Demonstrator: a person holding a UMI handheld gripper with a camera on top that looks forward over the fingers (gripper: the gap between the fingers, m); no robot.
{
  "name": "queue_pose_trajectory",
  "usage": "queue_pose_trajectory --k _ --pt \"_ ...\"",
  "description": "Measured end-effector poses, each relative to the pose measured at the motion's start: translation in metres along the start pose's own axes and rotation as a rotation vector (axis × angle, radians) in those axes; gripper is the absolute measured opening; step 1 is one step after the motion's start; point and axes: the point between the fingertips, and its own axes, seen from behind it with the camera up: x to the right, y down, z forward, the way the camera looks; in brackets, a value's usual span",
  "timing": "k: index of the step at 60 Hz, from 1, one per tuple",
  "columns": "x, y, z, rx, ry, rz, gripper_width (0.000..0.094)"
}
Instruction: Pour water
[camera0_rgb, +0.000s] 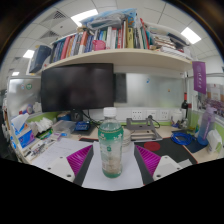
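In the gripper view, your hand-held gripper (111, 160) has its two fingers spread, and the clear plastic water bottle with a white cap and a green label (111, 146) stands between the magenta pads (79, 160). It seems that the pads are near the bottle's sides, but I cannot tell for sure if both already press on it, so count it as standing free on the white table (60, 150).

The bottle is the landmark here. Behind it, well apart, hangs one dark flat monitor (76, 86). Above the monitor runs one white wall shelf (120, 58) that carries a row of books. To the right of the bottle, farther back, lies a blue flat thing (188, 143); what it is, I cannot say.

About handling, I judge this: the thin plastic wall is smooth and will give under pressure, so a hard squeeze can push water out or dent it. The bottle looks mostly full, so it is rather heavy for its size. Take it at the label band, around the middle. The cap is on; pouring will need it off.

Count: one bottle, one cap, two pads. I see no cup or glass to receive the water.
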Motion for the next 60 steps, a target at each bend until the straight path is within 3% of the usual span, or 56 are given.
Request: queue_pose_trajectory --k 10,13,17,24,31,45,60 --pt "-0.005 0.011 0.056 -0.009 0.011 -0.022 0.0792" --pt "-0.005 0.014 0.068 -0.011 0.016 -0.025 0.0712" --pt "-0.001 0.019 0.081 -0.015 0.038 -0.011 0.0484" --pt "0.004 0.014 0.089 0.017 0.073 -0.014 0.0428" --pt "0.005 0.014 0.095 -0.019 0.103 -0.01 0.0319" --pt "-0.035 -0.005 0.119 -0.109 0.042 0.155 0.0301" --pt "-0.103 -0.045 0.163 -0.204 -0.158 0.978 0.0302"
